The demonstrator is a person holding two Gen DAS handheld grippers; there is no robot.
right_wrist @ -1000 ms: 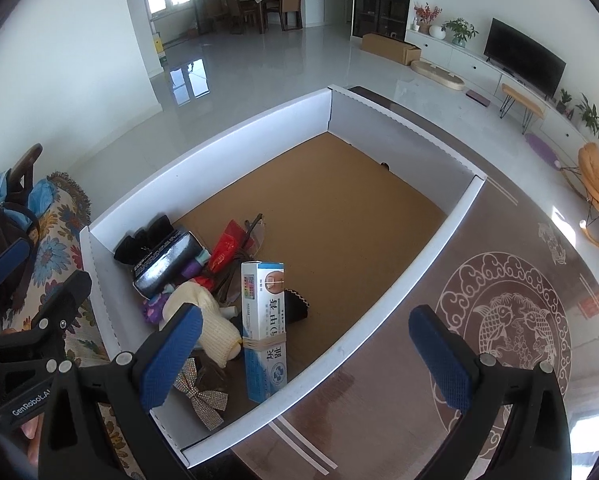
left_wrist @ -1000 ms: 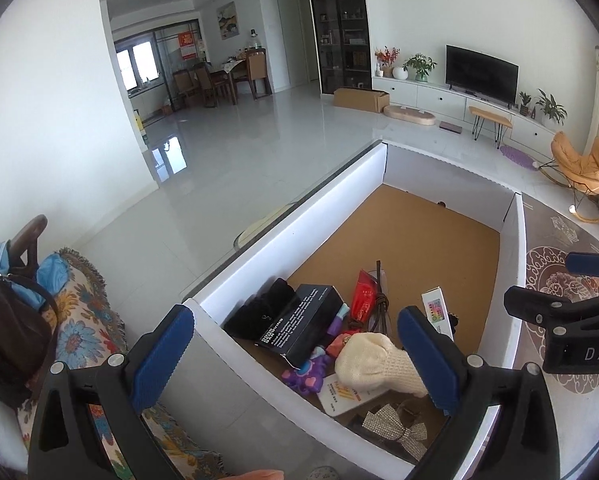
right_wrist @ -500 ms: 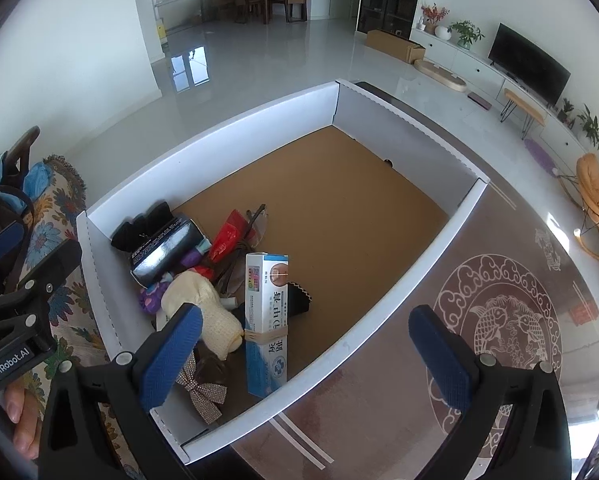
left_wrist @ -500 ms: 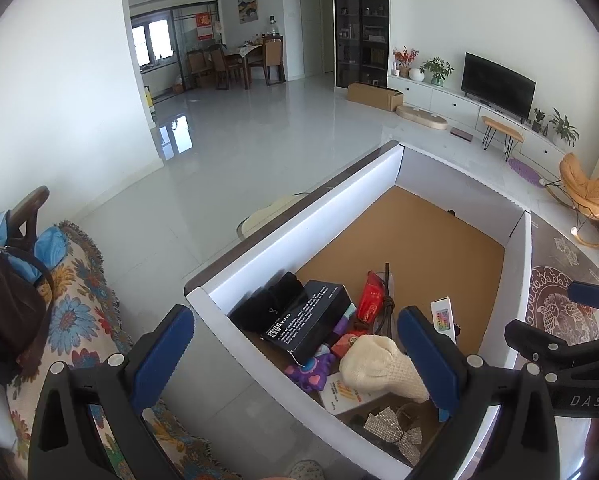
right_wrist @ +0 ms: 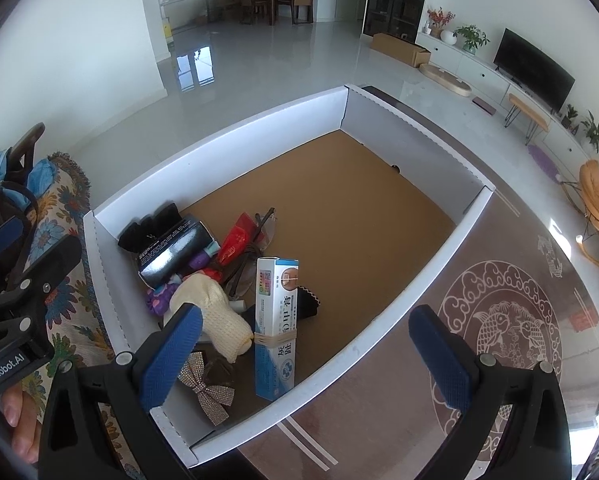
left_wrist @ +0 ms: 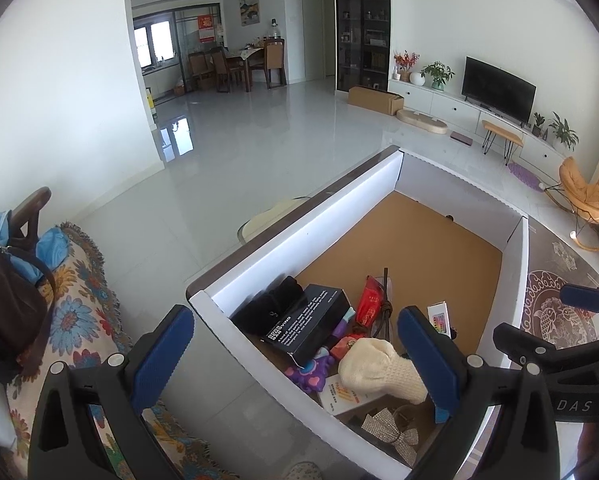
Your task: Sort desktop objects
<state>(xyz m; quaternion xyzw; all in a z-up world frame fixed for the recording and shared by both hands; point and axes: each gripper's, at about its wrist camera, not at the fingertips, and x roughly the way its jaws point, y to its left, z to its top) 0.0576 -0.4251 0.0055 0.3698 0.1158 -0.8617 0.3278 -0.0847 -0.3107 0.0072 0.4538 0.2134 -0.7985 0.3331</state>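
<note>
A white-walled cardboard box (right_wrist: 419,280) with a brown floor holds a pile at its near-left corner: a blue-white toothpaste carton (right_wrist: 277,320), a cream knitted item (right_wrist: 213,314), a black box (right_wrist: 171,248), a red packet (right_wrist: 233,240), a purple toy (right_wrist: 159,300) and a sparkly bow (right_wrist: 211,392). The pile shows in the left wrist view too: black box (left_wrist: 307,324), knitted item (left_wrist: 379,368), bow (left_wrist: 391,436). My left gripper (left_wrist: 295,356) is open and empty above the box's near-left corner. My right gripper (right_wrist: 303,356) is open and empty above the box's near wall.
The box stands on a brown table with a fish medallion (right_wrist: 499,328). A floral blanket (left_wrist: 87,320) with bags (left_wrist: 3,312) lies left of the box. The far half of the box floor (right_wrist: 359,200) is bare. Tiled living-room floor lies beyond.
Both grippers have risen and drawn back a little, so the box looks smaller and lower in both views. Both stay open and empty; the pile has not moved.
</note>
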